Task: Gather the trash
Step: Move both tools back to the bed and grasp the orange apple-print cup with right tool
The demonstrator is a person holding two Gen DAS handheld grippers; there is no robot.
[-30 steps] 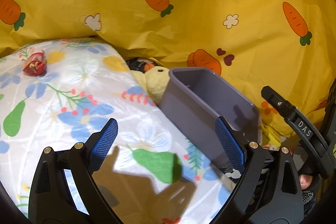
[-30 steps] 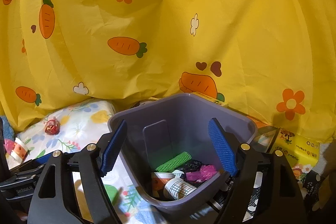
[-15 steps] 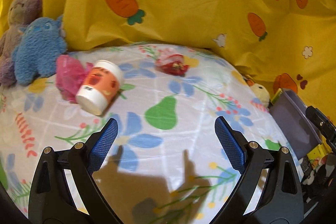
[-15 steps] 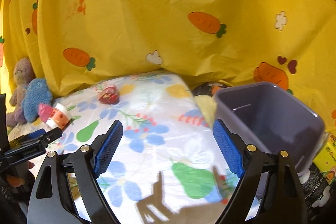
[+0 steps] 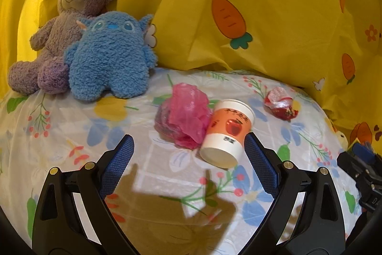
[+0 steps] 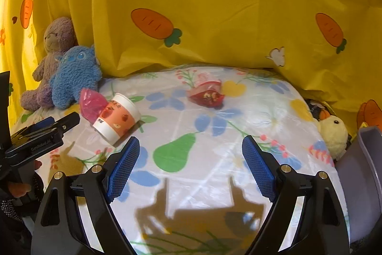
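An orange and white paper cup [image 5: 226,129] lies on its side on the floral sheet, touching a crumpled pink plastic bag [image 5: 185,117]. A red and white snack wrapper [image 5: 280,104] lies further right. My left gripper [image 5: 188,159] is open and empty, just in front of the cup and bag. My right gripper [image 6: 188,159] is open and empty over the sheet, the wrapper [image 6: 206,93] ahead and the cup [image 6: 117,118] to its left. The grey trash bin [image 6: 363,173] shows at the right edge.
A purple teddy bear [image 5: 62,28] and a blue plush [image 5: 112,56] sit at the back left against the yellow carrot-print cloth [image 5: 262,16]. A yellow duck plush [image 6: 333,133] lies beside the bin. The floral sheet [image 6: 203,135] covers the surface.
Both grippers swung left, away from the bin, over the floral sheet. The left gripper has come close to the cup and pink bag. Both stay open.
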